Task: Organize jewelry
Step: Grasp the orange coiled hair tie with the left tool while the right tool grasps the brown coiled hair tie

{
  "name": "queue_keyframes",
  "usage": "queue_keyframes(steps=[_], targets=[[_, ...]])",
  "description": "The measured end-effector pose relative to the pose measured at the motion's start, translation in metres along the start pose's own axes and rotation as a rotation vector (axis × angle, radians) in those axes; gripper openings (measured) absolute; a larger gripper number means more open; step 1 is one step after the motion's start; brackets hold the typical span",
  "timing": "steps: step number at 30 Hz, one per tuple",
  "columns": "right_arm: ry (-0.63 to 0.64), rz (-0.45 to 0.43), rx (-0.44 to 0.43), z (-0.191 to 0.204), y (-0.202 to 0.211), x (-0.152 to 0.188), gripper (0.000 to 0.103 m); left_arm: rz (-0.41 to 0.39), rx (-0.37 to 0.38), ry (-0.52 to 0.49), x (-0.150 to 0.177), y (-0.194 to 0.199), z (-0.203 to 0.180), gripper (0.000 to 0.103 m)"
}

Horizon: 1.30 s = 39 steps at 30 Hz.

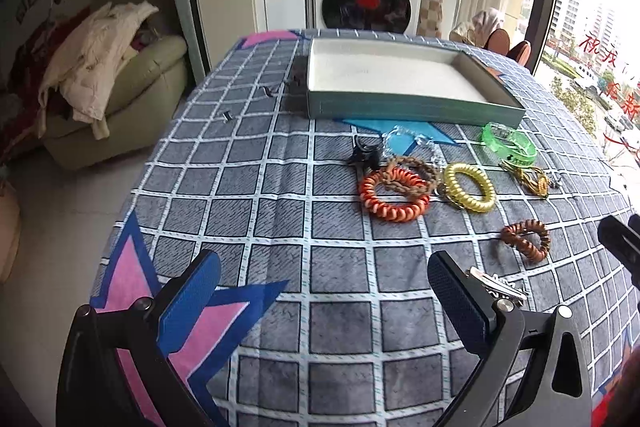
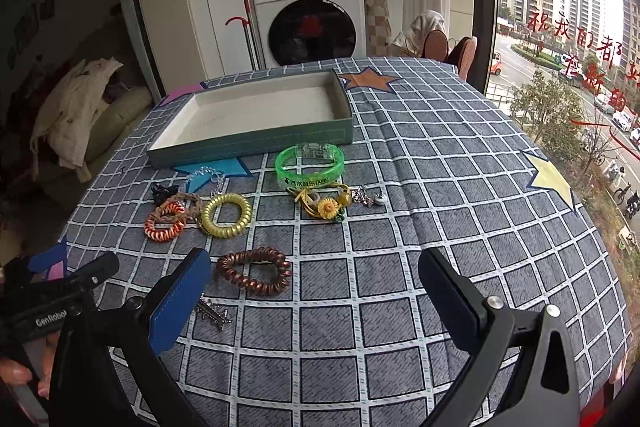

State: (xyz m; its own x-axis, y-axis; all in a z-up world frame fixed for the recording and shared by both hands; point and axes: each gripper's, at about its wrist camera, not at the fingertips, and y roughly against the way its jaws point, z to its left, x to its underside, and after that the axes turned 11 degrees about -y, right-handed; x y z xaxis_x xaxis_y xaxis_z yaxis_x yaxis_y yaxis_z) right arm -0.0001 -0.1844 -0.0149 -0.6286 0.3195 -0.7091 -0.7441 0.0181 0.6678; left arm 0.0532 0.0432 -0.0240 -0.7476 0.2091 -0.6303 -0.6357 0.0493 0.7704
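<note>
Jewelry lies scattered on your worktop (image 2: pixel 420 187), on the grey checked cloth in front of the tray (image 2: pixel 256 143), and none of it is in the tray.

Your left tongs (image 1: pixel 320 291) are spread wide and hold nothing; both blue pads hang over bare cloth. A silver hair clip (image 1: pixel 498 287) lies just behind the right-hand pad. Your right tongs (image 2: pixel 316 283) are likewise wide apart and empty, with the brown coil tie (image 2: pixel 256 271) lying between and a little beyond the fingertips, touched by neither.

Count what you have:
- three coil ties: the brown one, an orange one (image 2: pixel 164 223), and a yellow one (image 2: pixel 226 215);
- one braided brown band (image 1: pixel 412 171) overlapping the orange coil;
- one green translucent bangle (image 2: pixel 310 163);
- one clear chain bracelet (image 2: pixel 206 177);
- one black claw clip (image 1: pixel 364 155);
- one yellow flower piece (image 2: pixel 326 205) with a small silver charm (image 2: pixel 370 199) beside it;
- one silver hair clip.

The tray is a shallow rectangle with its long axis running across the worktop, roughly parallel to the far edge, open side up. The silver clip's long axis runs left to right in the left wrist view. The bangle lies flat, just in front of the tray's near wall.
</note>
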Motion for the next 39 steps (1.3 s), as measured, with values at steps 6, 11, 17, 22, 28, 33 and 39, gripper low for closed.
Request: queue_keyframes(steps=[6, 11, 17, 22, 28, 33, 39], targets=[[-0.011, 0.076, 0.029, -0.007, -0.019, 0.0, 0.103, 0.009, 0.031, 0.011, -0.012, -0.014, 0.012, 0.103], [-0.011, 0.129, 0.029, -0.007, -0.034, -0.002, 0.103, 0.006, 0.093, -0.009, -0.024, -0.024, 0.009, 0.103], [0.008, 0.163, 0.035, -0.004, -0.046, -0.002, 0.102, 0.064, 0.115, 0.029, -0.032, -0.045, 0.017, 0.103], [0.031, 0.19, 0.036, 0.001, -0.057, -0.001, 0.088, 0.092, 0.108, 0.028, -0.038, -0.057, 0.018, 0.103], [0.105, 0.225, 0.038, 0.015, -0.07, 0.005, 0.07, 0.113, 0.093, -0.007, -0.043, -0.07, 0.009, 0.103], [0.144, 0.229, 0.041, 0.024, -0.074, 0.006, 0.061, 0.138, 0.076, -0.035, -0.046, -0.078, 0.002, 0.1], [0.176, 0.246, 0.028, 0.031, -0.077, 0.005, 0.049, 0.118, 0.095, -0.128, -0.048, -0.076, -0.013, 0.076]])
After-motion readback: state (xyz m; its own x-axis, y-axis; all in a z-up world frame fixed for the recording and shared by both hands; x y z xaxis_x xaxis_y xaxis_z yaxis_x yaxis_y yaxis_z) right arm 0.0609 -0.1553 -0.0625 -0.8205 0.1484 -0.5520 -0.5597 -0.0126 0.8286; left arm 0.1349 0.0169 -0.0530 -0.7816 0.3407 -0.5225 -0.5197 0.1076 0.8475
